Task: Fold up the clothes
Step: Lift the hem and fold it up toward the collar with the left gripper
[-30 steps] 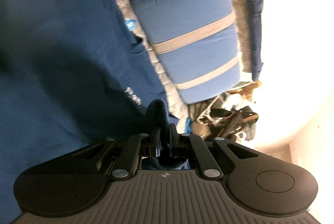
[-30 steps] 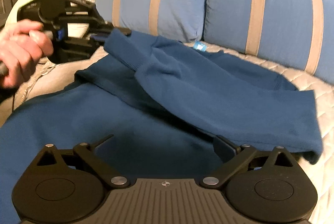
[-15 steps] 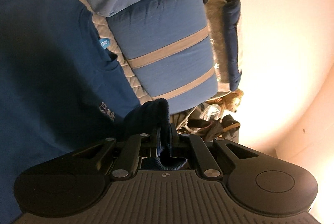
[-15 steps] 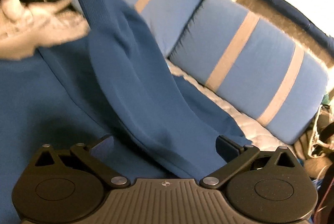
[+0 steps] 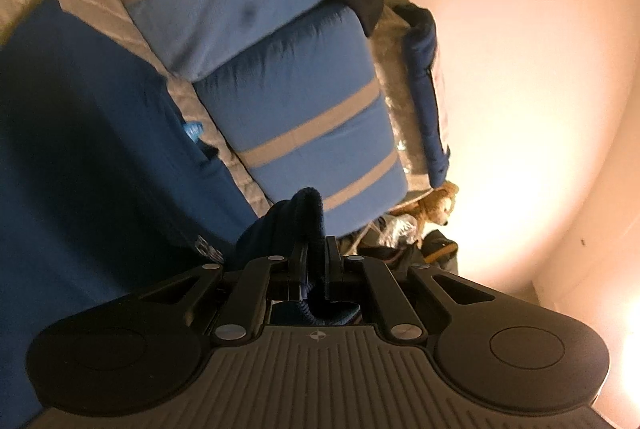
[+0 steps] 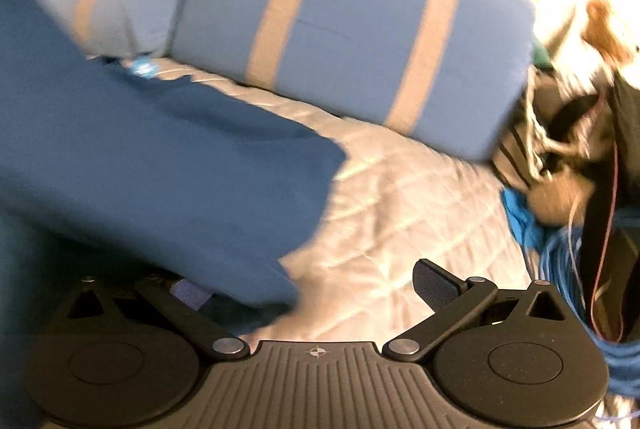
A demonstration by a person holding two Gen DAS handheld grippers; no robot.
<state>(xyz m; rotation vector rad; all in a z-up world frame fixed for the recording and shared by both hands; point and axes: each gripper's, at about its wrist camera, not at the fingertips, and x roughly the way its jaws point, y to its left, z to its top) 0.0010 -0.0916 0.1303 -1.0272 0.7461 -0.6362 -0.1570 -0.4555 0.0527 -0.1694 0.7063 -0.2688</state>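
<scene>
A dark blue sweatshirt lies spread on a quilted beige bed cover. My left gripper is shut on the ribbed cuff of its sleeve and holds it up above the garment. In the right wrist view the sweatshirt fills the left half, with a fabric edge lying over the left finger. My right gripper is open, low over the bed at the garment's edge, with nothing between its fingers. The right wrist view is blurred.
Two blue cushions with beige stripes line the far side of the bed, also in the left wrist view. Bags, cables and clutter lie at the right end. A plush bear sits beyond the cushions.
My left gripper has lifted the sleeve cuff higher and turned toward the cushions. My right gripper has swung right, past the sweatshirt's edge onto the bare bed cover.
</scene>
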